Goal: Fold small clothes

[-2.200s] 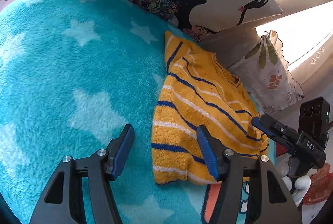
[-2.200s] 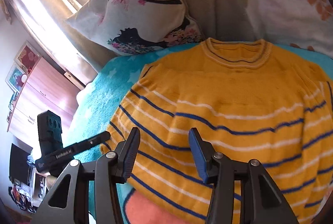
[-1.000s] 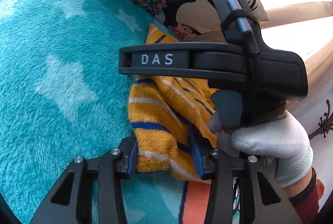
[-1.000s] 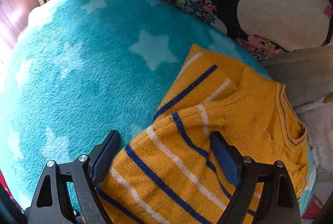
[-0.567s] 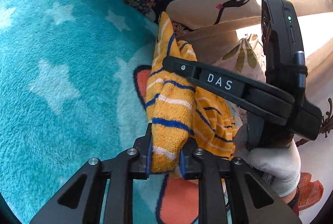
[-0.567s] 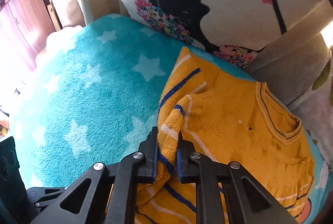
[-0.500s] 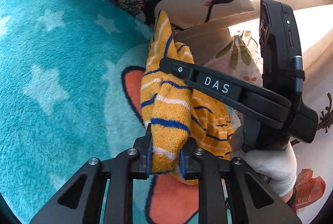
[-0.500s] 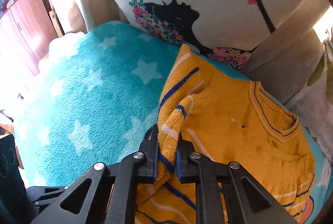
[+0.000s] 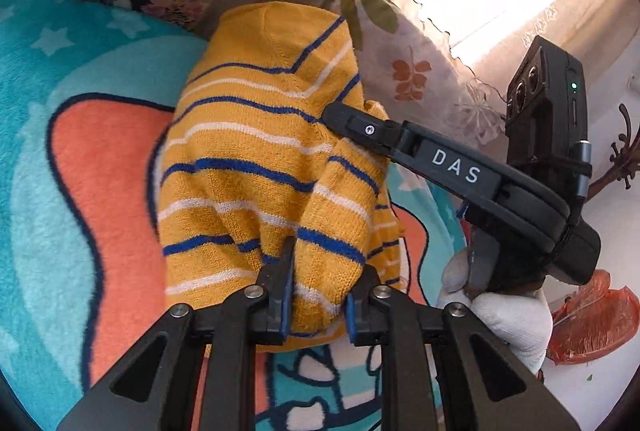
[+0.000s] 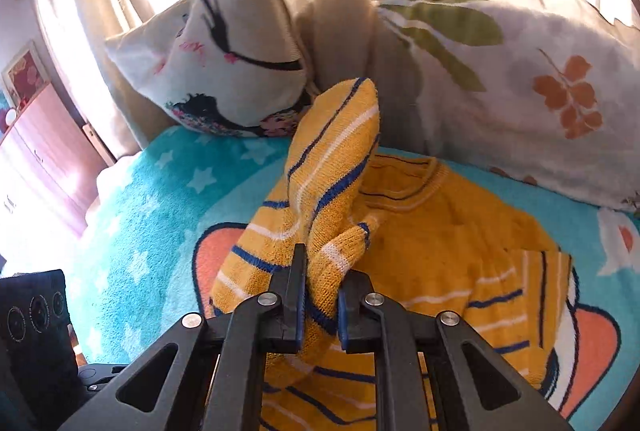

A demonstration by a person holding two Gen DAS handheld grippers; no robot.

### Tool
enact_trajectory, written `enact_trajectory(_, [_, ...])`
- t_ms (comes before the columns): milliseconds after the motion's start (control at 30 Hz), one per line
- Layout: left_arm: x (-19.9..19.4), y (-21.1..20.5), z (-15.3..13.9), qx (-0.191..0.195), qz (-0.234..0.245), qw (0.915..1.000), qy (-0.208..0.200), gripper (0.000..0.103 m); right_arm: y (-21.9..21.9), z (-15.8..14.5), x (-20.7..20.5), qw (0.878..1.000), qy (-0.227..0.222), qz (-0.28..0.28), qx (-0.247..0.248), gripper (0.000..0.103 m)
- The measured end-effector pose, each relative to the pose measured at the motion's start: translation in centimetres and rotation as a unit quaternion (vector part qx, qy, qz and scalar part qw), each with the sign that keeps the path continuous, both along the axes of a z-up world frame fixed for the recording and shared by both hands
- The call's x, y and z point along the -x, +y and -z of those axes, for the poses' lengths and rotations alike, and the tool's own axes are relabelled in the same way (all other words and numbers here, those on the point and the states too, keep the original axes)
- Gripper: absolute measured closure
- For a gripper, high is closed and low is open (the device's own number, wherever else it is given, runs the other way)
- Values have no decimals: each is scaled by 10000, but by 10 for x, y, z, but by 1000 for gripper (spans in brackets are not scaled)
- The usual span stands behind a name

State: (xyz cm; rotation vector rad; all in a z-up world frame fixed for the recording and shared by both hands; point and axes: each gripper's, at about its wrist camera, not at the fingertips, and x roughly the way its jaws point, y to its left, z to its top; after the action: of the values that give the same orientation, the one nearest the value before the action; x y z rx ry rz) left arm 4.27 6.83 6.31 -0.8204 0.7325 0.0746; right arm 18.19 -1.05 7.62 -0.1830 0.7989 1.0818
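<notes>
A small yellow knitted sweater [image 9: 260, 151] with blue and white stripes lies partly lifted over a turquoise star blanket [image 9: 48, 43]. My left gripper [image 9: 318, 295] is shut on its lower hem edge. My right gripper [image 10: 320, 295] is shut on another part of the sweater's [image 10: 440, 231] left side and holds that side raised and folded over toward the right, above the flat body and neckline. The right gripper also shows in the left wrist view [image 9: 344, 119], its tip against the sweater, held by a white-gloved hand [image 9: 496, 315].
A cream cushion with a woman's silhouette [image 10: 224, 71] and a leaf-print pillow [image 10: 520, 91] lean at the back of the blanket. An orange fish print [image 9: 112, 191] shows on the blanket. A wooden cabinet [image 10: 44, 135] stands far left.
Both grippers closed on the sweater's left side, lifted it, and carried it over to the right; more of the orange print on the blanket is uncovered.
</notes>
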Motion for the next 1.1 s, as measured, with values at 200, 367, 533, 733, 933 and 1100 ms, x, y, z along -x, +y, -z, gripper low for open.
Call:
enact_trajectory(200, [-53,-53,4,-117,520,9985,151,84,-67,9,-46,9979,319,517,-238,90])
enact_trajectory(367, [-81,-91,17,-231,829,9957,343,84,-108,30,-76,9944,562,872,-216,90])
enact_trajectory(533, [-98,-107,26,-254,948,9942,446,84,-122,58,-96,9907,835,1033,-299,90])
enact_trajectory(733, [-88,-104,17,25,1113,9933,309,63,-129,73,-108,9865,1070,1158,-436,65])
enact_trajectory(933, [-37,-103,-3,153,1505,9885,89,42,-165,44,-94,9816,701,1532,-903,62])
enact_trajectory(1100, [3,-85,-4,-288,1147,9926,276,41,-151,25,-57,9895,526,728,-1132,62])
